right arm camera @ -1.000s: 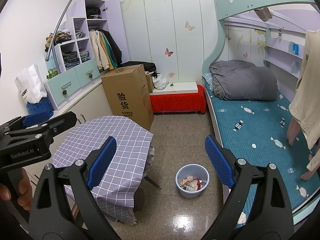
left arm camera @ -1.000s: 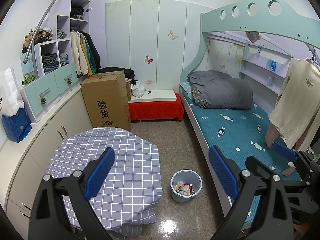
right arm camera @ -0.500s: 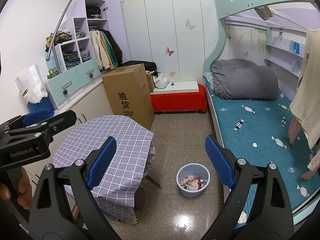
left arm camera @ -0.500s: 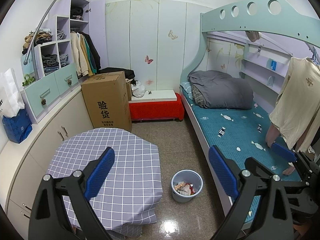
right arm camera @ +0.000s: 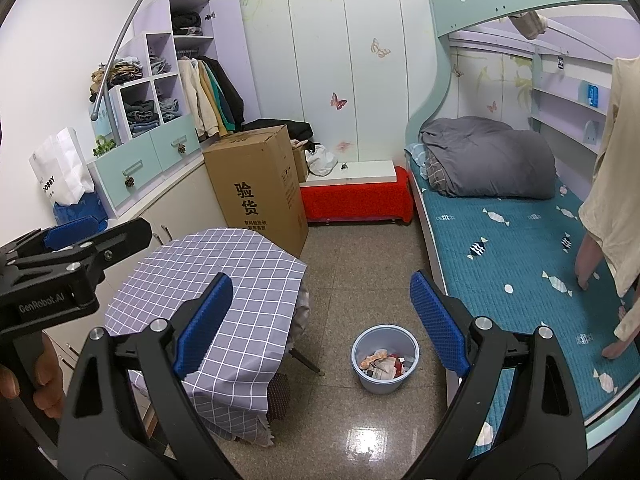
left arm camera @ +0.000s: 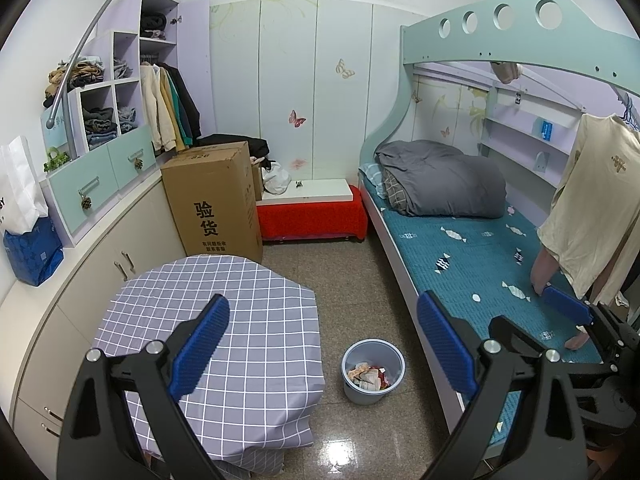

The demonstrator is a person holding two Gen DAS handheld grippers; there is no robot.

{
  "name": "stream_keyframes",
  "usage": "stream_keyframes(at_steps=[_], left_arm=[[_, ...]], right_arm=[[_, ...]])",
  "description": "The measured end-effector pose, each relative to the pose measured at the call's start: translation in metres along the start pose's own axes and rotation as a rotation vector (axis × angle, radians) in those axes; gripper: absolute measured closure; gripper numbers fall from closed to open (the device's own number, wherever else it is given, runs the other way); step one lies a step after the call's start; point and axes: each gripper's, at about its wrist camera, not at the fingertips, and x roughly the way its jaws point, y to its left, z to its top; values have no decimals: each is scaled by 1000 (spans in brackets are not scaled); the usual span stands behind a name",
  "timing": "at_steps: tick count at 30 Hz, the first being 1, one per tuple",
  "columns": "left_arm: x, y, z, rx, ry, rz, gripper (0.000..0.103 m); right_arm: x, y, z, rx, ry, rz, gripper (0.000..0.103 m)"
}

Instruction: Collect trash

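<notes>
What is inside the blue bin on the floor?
The blue bin holds crumpled paper and wrappers, some white, tan and red. They cover the bottom, so anything beneath them is hidden.

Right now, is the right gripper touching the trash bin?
Apart. The right wrist view shows the right gripper open, high above the trash bin on the floor.

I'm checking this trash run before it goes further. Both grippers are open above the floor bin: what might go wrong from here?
1. The bin stands in a narrow gap between the checked tablecloth and the bed frame; a lowered gripper may snag the hanging cloth.
2. The bin looks light, so gripping its rim on one side could tip it and spill the wrappers.
3. The left gripper and right gripper are close together and could collide.
</notes>
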Motion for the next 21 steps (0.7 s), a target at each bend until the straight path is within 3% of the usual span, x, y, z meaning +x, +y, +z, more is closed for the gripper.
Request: stream_keyframes(at_steps=[21], left_arm=[[2, 2, 0, 0, 2, -6, 10]], right_arm=[[4, -3, -2, 9, 15, 0, 14]])
